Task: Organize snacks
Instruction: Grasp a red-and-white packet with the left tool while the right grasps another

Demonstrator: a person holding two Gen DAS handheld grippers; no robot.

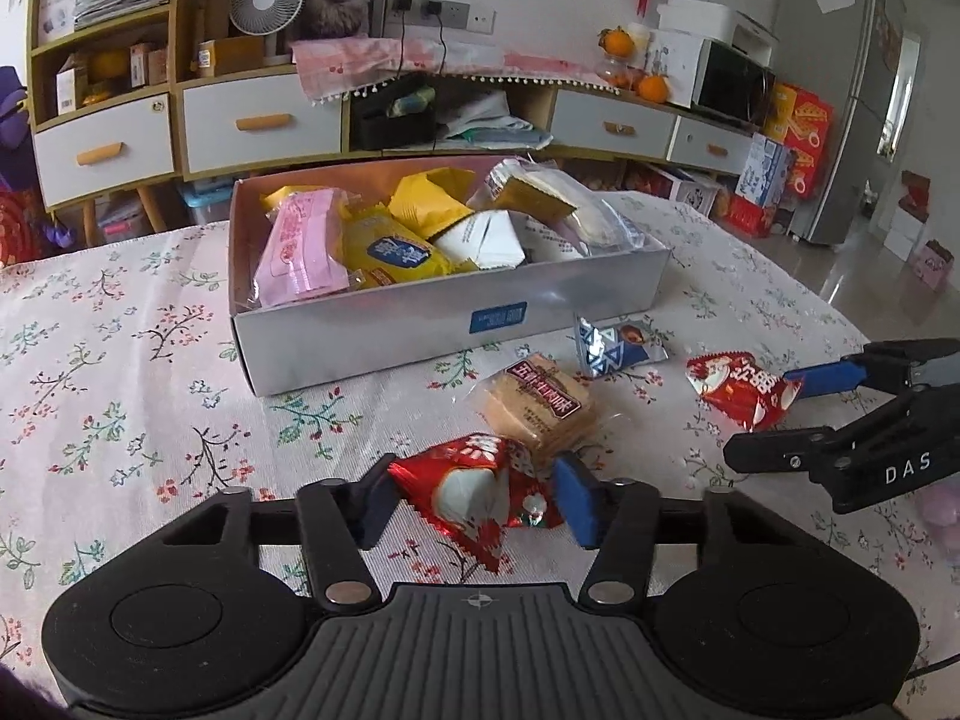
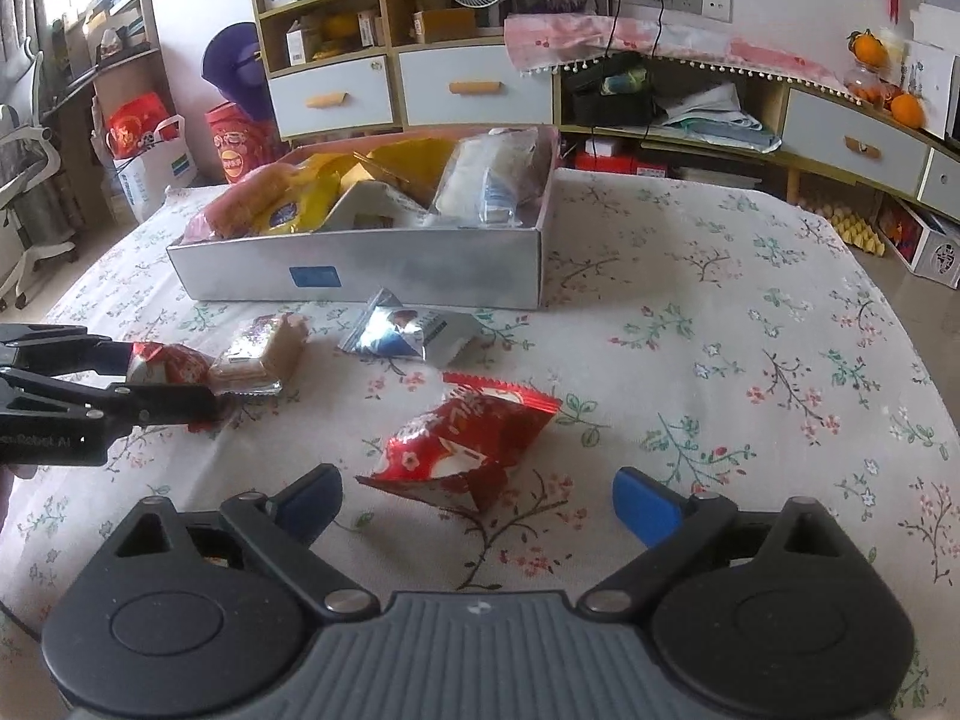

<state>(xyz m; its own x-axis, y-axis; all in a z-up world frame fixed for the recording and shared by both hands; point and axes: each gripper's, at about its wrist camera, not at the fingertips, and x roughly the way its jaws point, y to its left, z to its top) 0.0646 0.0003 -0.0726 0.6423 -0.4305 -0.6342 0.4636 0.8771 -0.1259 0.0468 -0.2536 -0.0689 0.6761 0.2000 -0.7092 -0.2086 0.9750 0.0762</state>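
Looking across the flower-print tabletop (image 1: 120,360), we see the shallow silver cardboard box (image 1: 384,336) packed with crinkly pink, yellow and clear wrappers. In front of it lie loose snacks: a square biscuit pack (image 1: 540,408), a shiny blue-and-silver packet (image 1: 606,348) and two glossy red foil packets. Our left tool (image 1: 474,501) is clenched on one red packet (image 1: 480,492). Our right tool (image 2: 474,507) stands released, jaws wide, just short of the other red packet (image 2: 468,438) resting on the cloth.
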